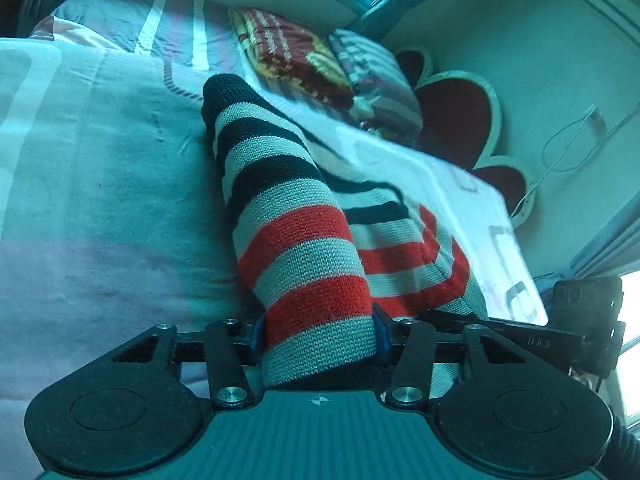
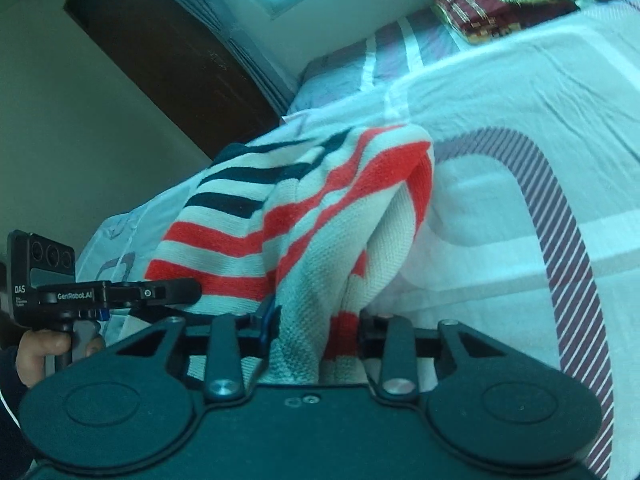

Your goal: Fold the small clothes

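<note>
A knitted sweater (image 1: 304,248) with red, black and pale stripes lies on the bed, partly lifted. In the left wrist view a black-cuffed sleeve runs away from me, and my left gripper (image 1: 318,332) is shut on its striped end, the blue pads pressing both sides. In the right wrist view the sweater (image 2: 320,208) hangs bunched, with my right gripper (image 2: 318,328) shut on a gathered fold of pale and red knit. The other gripper (image 2: 120,292) shows at the left edge, held by a hand (image 2: 44,348). The right gripper (image 1: 520,336) also appears low right in the left wrist view.
The bed sheet (image 1: 100,180) is pale with pink and striped bands. A folded red patterned blanket (image 1: 288,52) and a striped pillow (image 1: 376,80) lie at the head end. Dark red heart shapes (image 1: 456,116) stand by the wall. A brown door (image 2: 168,52) is beyond the bed.
</note>
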`<state>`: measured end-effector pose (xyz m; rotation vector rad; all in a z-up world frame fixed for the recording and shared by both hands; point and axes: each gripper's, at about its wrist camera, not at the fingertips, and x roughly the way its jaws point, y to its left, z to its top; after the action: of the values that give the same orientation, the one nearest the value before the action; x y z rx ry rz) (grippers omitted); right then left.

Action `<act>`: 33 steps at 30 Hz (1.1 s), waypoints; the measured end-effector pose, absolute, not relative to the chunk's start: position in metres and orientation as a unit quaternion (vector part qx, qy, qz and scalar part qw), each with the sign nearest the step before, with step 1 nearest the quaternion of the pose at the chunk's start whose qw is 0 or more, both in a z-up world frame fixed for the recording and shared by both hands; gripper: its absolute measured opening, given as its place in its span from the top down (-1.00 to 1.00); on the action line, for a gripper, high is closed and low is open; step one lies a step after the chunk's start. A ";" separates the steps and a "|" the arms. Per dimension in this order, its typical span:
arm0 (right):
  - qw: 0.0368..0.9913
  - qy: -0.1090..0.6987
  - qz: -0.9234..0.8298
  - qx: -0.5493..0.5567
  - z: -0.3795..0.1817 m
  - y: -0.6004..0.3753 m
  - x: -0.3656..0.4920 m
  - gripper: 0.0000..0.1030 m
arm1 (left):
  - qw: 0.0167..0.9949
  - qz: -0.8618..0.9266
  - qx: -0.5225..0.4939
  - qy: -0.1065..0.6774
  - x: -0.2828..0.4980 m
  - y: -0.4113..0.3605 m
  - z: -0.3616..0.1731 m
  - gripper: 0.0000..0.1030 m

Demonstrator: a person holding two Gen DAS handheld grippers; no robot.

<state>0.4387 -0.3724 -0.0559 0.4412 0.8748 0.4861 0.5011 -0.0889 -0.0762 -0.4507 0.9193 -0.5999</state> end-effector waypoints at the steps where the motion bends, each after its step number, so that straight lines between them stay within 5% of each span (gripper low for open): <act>1: 0.856 0.409 0.236 0.210 -0.052 -0.374 0.435 0.34 | 0.830 -0.286 -0.214 0.429 0.499 -0.087 -0.073 0.05; 13: 0.872 0.376 0.250 0.189 -0.005 -0.348 0.405 0.35 | 0.838 -0.310 -0.213 0.394 0.465 -0.056 -0.036 0.06; 25: 0.860 0.371 0.304 0.172 0.020 -0.214 0.360 0.35 | 0.856 -0.263 -0.219 0.389 0.375 0.080 -0.006 0.06; 33: 0.838 0.394 0.338 0.168 0.008 -0.132 0.338 0.35 | 0.850 -0.227 -0.255 0.400 0.321 0.169 -0.033 0.06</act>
<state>0.3379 -0.1316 0.0079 0.3546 0.8330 0.7145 0.3205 0.1685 -0.0332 -0.5370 0.8434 -0.4773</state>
